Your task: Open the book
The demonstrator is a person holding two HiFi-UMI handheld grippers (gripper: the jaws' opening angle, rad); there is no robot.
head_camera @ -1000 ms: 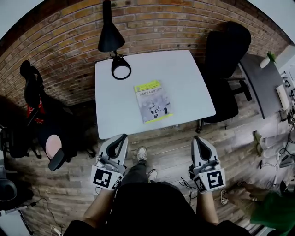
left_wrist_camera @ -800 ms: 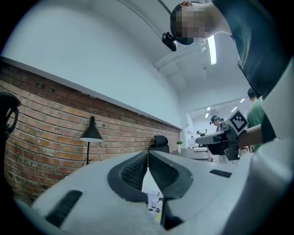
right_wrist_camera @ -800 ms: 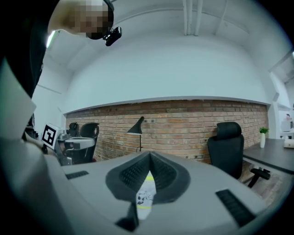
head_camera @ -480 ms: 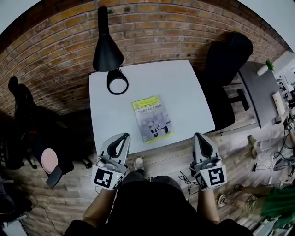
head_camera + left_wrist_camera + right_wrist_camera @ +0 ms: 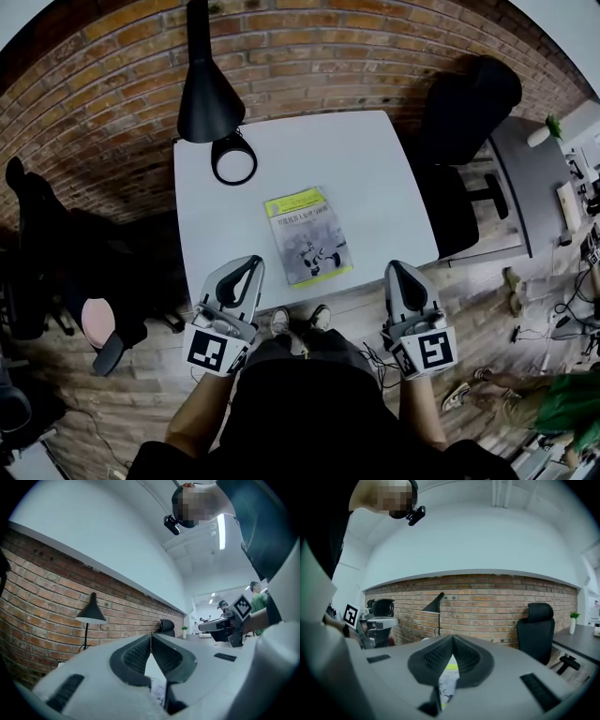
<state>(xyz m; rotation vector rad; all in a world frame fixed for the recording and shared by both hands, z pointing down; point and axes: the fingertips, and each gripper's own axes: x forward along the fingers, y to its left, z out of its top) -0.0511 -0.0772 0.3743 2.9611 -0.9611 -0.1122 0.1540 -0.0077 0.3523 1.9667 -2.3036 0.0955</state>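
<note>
A closed book (image 5: 307, 235) with a yellow-green and grey cover lies near the front edge of a white table (image 5: 366, 178). My left gripper (image 5: 249, 266) hovers at the table's front edge, left of the book, its jaws shut with nothing between them. My right gripper (image 5: 397, 270) is held at the front right corner, right of the book, also shut and empty. In the right gripper view a strip of the book (image 5: 447, 679) shows beyond the closed jaws. Part of the book (image 5: 158, 694) shows below the left jaws too.
A black desk lamp (image 5: 208, 98) stands at the table's back left, its round base (image 5: 233, 159) on the tabletop. A black office chair (image 5: 464, 112) stands to the right, more chairs (image 5: 56, 244) to the left. A brick wall (image 5: 309, 56) runs behind.
Both grippers have come forward to the table's front edge, and the table and book now lie closer below me. Both pairs of jaws stay shut.
</note>
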